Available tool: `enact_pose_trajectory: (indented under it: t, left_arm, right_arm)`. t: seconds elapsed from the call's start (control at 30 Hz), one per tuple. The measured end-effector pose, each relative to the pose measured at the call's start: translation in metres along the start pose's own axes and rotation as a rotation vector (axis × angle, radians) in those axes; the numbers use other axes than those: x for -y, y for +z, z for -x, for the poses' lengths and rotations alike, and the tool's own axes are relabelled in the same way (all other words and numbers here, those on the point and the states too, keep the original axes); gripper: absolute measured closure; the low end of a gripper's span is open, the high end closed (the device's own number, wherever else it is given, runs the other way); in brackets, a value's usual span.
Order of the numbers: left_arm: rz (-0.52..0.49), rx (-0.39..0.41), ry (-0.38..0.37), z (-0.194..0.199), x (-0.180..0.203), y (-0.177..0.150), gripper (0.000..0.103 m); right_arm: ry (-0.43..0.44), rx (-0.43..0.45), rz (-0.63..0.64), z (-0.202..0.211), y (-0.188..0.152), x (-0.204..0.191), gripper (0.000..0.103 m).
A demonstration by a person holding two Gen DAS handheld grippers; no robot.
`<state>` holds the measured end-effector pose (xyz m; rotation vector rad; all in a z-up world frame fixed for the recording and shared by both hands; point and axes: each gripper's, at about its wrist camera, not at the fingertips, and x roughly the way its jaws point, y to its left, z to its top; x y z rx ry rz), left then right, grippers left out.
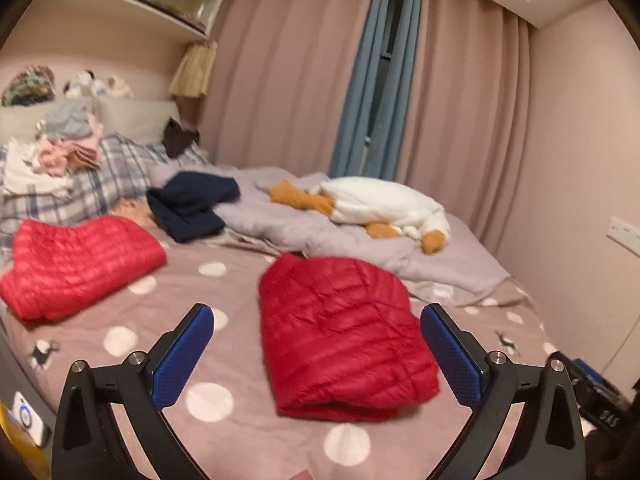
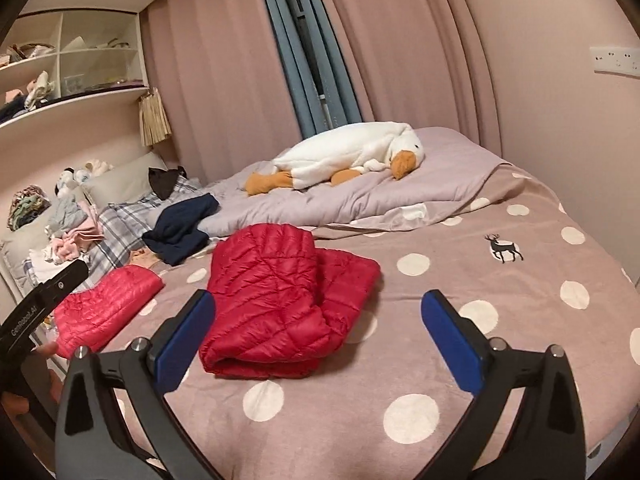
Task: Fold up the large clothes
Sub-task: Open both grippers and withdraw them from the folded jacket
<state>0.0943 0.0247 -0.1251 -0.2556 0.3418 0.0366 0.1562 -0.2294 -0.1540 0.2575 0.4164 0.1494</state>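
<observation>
A red quilted down jacket (image 1: 344,336) lies folded into a thick bundle on the polka-dot bed; it also shows in the right wrist view (image 2: 280,300). My left gripper (image 1: 316,320) hovers just in front of it, jaws wide open and empty. My right gripper (image 2: 316,312) is also wide open and empty, held above the bundle's near edge. A second folded red down jacket (image 1: 76,264) lies to the left, also seen in the right wrist view (image 2: 108,304).
A navy garment (image 1: 192,208) lies behind the jackets. A white goose plush (image 2: 348,156) rests on a grey duvet (image 1: 320,232). Folded clothes (image 1: 68,148) are stacked on plaid pillows at the headboard. Pink curtains and a wall bound the bed's far side.
</observation>
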Motion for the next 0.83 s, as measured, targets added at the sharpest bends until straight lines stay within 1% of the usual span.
enact_pose_trajectory:
  t: [0.1, 0.23, 0.47, 0.6, 0.67, 0.73, 0.77, 0.83]
  left_arm:
    - [-0.006, -0.006, 0.005, -0.001, 0.003, -0.002, 0.001]
    - [-0.028, 0.007, 0.025, 0.003, 0.009, -0.004, 0.001]
    - [-0.038, 0.003, 0.026, 0.005, 0.011, -0.005, 0.001]
    - [-0.047, 0.014, 0.054, 0.007, 0.012, -0.005, 0.001]
    - [-0.045, 0.016, 0.055, 0.007, 0.011, -0.004, 0.001]
    - [-0.040, 0.044, 0.057, 0.009, 0.010, -0.004, 0.001]
    - [-0.054, 0.065, 0.080, 0.010, 0.011, -0.005, 0.001]
    - [-0.068, 0.066, 0.122, 0.008, 0.013, -0.004, 0.001]
  right_arm:
    - [-0.011, -0.011, 0.010, -0.003, -0.001, -0.001, 0.000]
    - [-0.022, -0.022, 0.012, -0.005, -0.002, 0.000, 0.000]
    - [-0.042, -0.026, -0.001, -0.006, -0.002, 0.006, 0.000]
    - [-0.063, -0.036, -0.010, -0.008, -0.002, 0.008, 0.000]
    - [-0.070, -0.039, -0.012, -0.009, -0.003, 0.008, 0.000]
    - [-0.069, -0.039, -0.013, -0.008, -0.003, 0.009, 0.000]
    - [-0.069, -0.038, -0.014, -0.008, -0.003, 0.009, 0.000]
    - [-0.067, -0.040, -0.012, -0.009, -0.003, 0.009, 0.000]
